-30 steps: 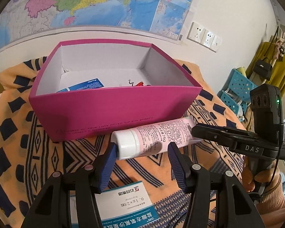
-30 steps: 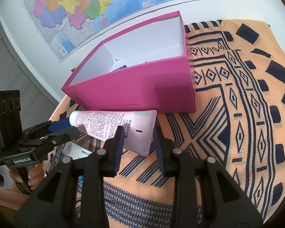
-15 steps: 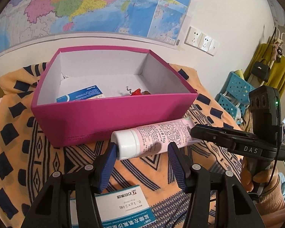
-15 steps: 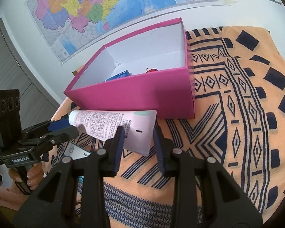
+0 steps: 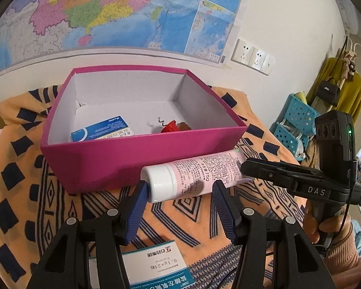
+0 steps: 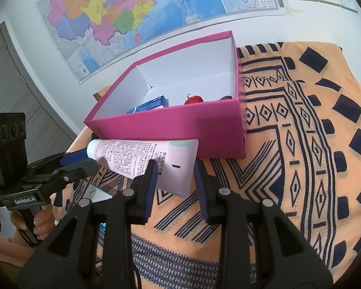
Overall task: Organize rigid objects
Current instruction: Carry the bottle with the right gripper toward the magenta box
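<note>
Both tongs have lifted the pink tube higher beside the magenta box — left tongs pinching its cap end, right tongs its crimped end — box contents half-hidden, "75g" legible.

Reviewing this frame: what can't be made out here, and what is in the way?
- Brown item beside the red item in the pink box: mostly behind the front wall, both views.
- Blue-and-white carton on the cloth: cut off by the left gripper, left view.
- Tube print: too small.
</note>
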Demonstrator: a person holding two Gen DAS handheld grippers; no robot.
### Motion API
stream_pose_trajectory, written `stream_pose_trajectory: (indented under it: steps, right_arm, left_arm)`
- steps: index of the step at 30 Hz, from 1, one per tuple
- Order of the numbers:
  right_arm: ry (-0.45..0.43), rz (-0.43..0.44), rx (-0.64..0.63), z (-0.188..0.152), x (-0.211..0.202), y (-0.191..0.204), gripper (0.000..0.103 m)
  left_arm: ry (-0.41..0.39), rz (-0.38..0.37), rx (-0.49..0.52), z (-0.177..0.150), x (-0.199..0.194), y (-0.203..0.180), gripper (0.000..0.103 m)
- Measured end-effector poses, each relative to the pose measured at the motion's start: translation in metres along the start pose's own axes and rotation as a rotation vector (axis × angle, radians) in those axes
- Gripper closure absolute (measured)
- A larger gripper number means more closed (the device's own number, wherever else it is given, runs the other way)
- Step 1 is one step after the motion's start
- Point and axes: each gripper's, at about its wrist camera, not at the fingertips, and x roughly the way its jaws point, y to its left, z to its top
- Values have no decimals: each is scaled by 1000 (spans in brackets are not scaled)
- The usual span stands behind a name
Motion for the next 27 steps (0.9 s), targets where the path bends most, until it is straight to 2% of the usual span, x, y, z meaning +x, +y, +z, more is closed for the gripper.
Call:
stream_pose_trajectory:
  steps: [27]
  right_arm:
    - [-58, -14, -33, 18, -14, 2, 67]
  left_arm:
    - [-38, -13, 22, 16, -2, -6, 48]
